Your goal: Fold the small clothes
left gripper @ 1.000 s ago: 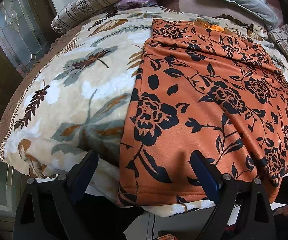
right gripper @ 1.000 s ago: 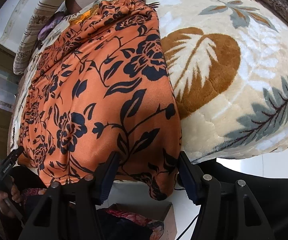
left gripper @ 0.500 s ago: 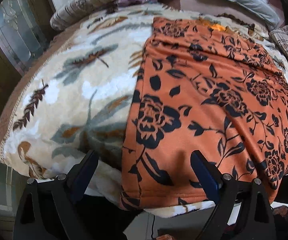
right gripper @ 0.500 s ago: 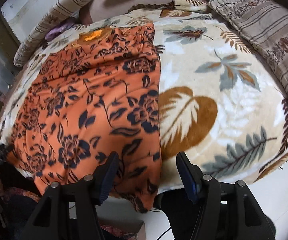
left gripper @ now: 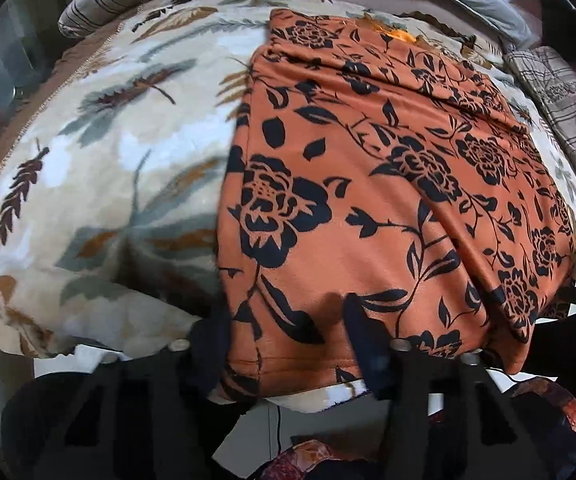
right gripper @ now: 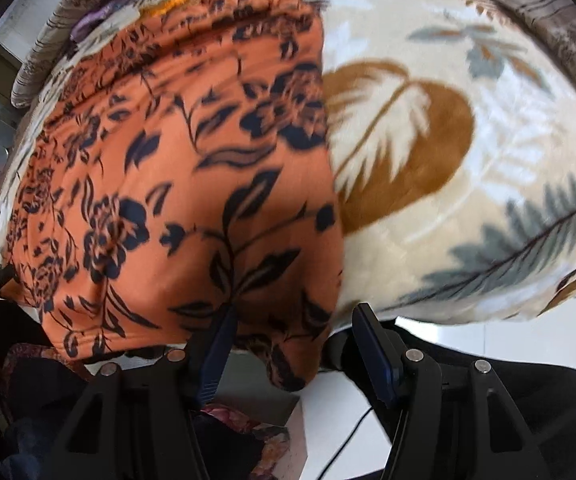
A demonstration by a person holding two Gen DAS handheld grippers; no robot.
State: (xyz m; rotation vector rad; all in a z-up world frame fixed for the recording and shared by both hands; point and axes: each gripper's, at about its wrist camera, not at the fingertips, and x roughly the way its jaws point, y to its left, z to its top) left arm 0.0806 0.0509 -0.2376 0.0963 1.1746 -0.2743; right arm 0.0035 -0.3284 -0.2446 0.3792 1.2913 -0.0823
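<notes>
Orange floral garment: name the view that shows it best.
Left wrist view: the orange floral garment appears sharp and nearly whole, from near hem to far end, on the leaf-print blanket. The right wrist view shows it blurred by motion, its far end bunched.

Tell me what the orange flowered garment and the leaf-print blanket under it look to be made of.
Orange garment: probably a soft knit or brushed fabric with a matte, smooth face and a stitched hem; it drapes limply over the bed's edge. Leaf-print blanket: likely plush fleece, thick and fuzzy, with a soft sheen and sculpted pile lines.
</notes>
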